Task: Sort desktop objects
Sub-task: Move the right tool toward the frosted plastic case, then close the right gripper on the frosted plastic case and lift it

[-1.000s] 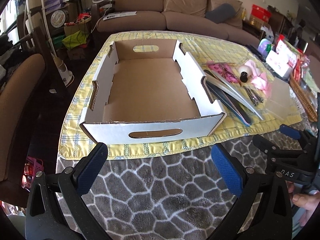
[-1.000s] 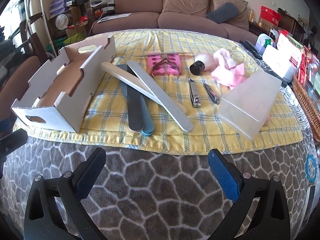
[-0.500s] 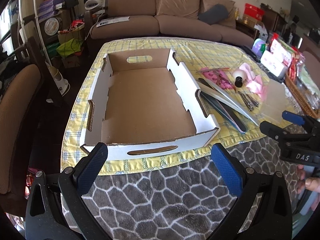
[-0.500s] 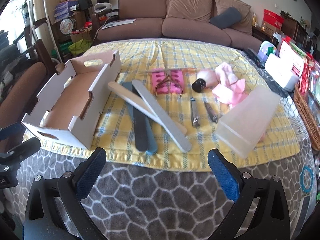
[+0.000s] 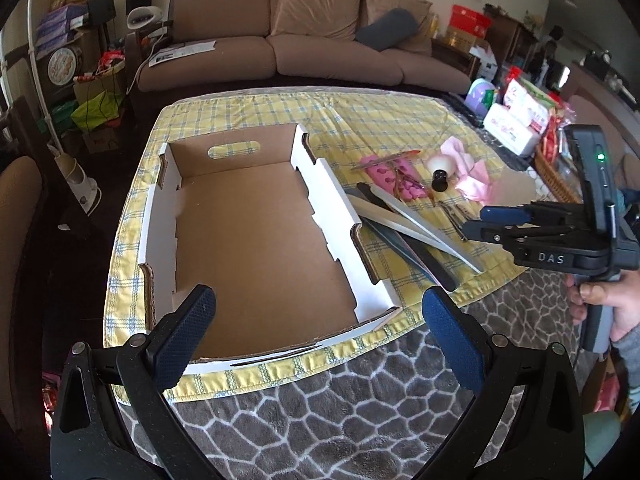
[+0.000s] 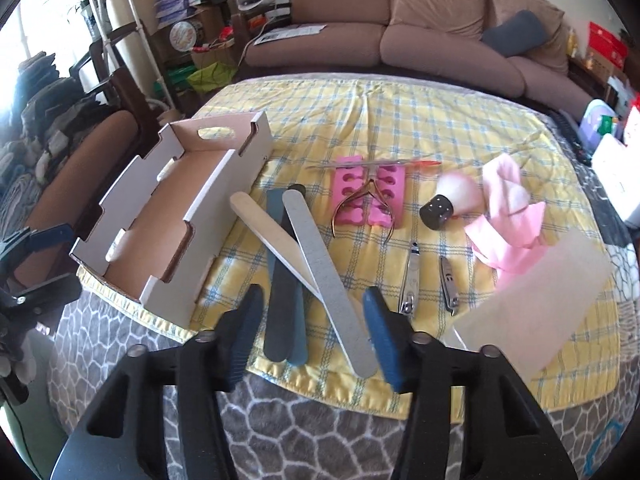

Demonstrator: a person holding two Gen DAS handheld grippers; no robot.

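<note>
An empty white cardboard box [image 5: 338, 204] sits on the yellow checked cloth [image 5: 360, 120]; my left gripper [image 5: 320, 316] hovers open over its near end. To its right lie several long nail files [image 6: 320, 264], pink toe separators [image 6: 386, 184] under a cuticle nipper [image 6: 352, 204], two nail clippers [image 6: 410, 280], a powder brush [image 6: 448, 196] and a pink cloth [image 6: 508, 208]. My right gripper [image 6: 314, 320] hangs above the near ends of the files. Its jaws are closing, with nothing pressed between the pads. It also shows in the left wrist view as the right gripper [image 5: 488, 224].
A translucent plastic case [image 6: 540, 300] lies at the cloth's right front. Grey patterned fleece [image 6: 320, 440] covers the near table edge. A wicker basket and packets [image 5: 520, 128] crowd the right side. A brown sofa [image 6: 400, 20] stands behind; a chair [image 6: 80, 168] is at left.
Both grippers have risen and moved in over the table, so the box and files appear closer and from higher up. The right gripper's jaws have narrowed from wide open.
</note>
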